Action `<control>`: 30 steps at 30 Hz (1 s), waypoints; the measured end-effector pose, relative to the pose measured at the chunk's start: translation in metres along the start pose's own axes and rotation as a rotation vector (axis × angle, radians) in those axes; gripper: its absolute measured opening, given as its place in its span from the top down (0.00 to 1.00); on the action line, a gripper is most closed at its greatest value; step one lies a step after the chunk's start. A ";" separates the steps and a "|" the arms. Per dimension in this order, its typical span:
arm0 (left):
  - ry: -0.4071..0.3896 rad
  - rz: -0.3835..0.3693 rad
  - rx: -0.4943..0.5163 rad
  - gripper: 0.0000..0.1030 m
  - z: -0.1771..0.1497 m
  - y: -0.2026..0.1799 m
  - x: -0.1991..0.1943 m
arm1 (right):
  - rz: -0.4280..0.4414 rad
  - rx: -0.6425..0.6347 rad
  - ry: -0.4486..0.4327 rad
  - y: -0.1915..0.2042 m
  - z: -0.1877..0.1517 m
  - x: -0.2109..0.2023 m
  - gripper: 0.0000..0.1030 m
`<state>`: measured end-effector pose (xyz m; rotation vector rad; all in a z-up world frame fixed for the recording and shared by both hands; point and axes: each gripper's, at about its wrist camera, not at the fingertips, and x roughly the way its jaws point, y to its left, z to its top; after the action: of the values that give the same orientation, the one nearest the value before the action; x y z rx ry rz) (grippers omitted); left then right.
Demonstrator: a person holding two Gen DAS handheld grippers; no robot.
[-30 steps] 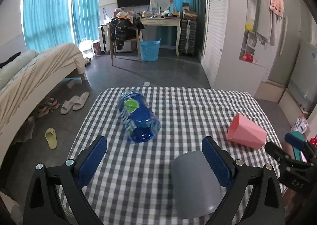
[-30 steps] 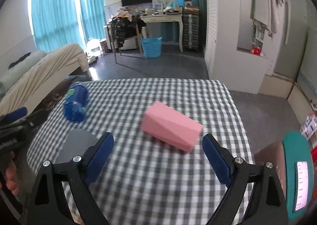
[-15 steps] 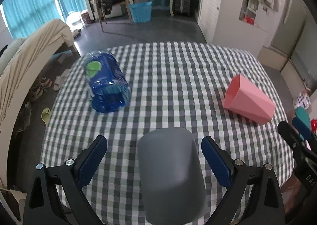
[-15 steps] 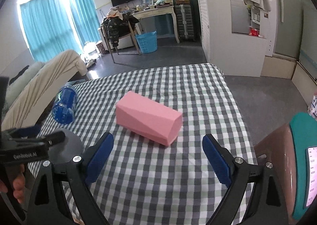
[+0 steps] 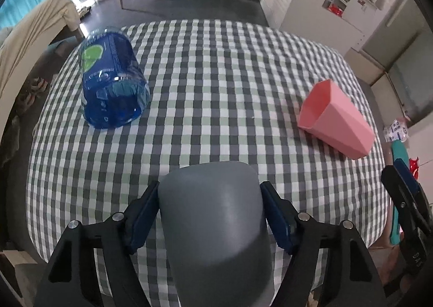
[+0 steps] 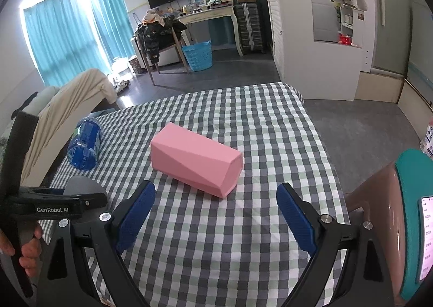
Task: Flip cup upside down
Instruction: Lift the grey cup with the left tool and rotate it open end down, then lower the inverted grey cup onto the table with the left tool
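Note:
A grey cup [image 5: 213, 215] lies on its side at the near edge of the checked table [image 5: 216, 69], its closed base pointing away from me. My left gripper [image 5: 209, 215] is shut on the grey cup, a blue pad on each side. The cup also shows in the right wrist view [image 6: 81, 185], partly hidden by the left gripper. A pink faceted cup [image 6: 196, 159] lies on its side mid-table; in the left wrist view [image 5: 337, 123] its open mouth faces left. My right gripper [image 6: 216, 216] is open and empty, just short of the pink cup.
A blue water bottle [image 5: 109, 82] lies on its side at the table's left, also seen in the right wrist view [image 6: 84, 146]. A teal phone stand [image 6: 414, 220] is at the right edge. A bed [image 6: 67, 101], chair and desk stand beyond the table.
My left gripper moved forward and down around the grey cup and closed on it. My right gripper stayed open and drifted slightly nearer the pink cup.

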<state>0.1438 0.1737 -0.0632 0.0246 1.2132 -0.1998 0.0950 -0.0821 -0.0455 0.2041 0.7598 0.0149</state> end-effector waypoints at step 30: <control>-0.308 0.004 0.118 0.23 -0.047 -0.006 -0.052 | -0.023 -0.040 0.006 0.027 -0.007 -0.002 0.11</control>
<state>0.0816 0.1806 -0.0313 0.0960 0.8930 -0.2613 0.0905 -0.0543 -0.0437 0.1573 0.7670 0.0086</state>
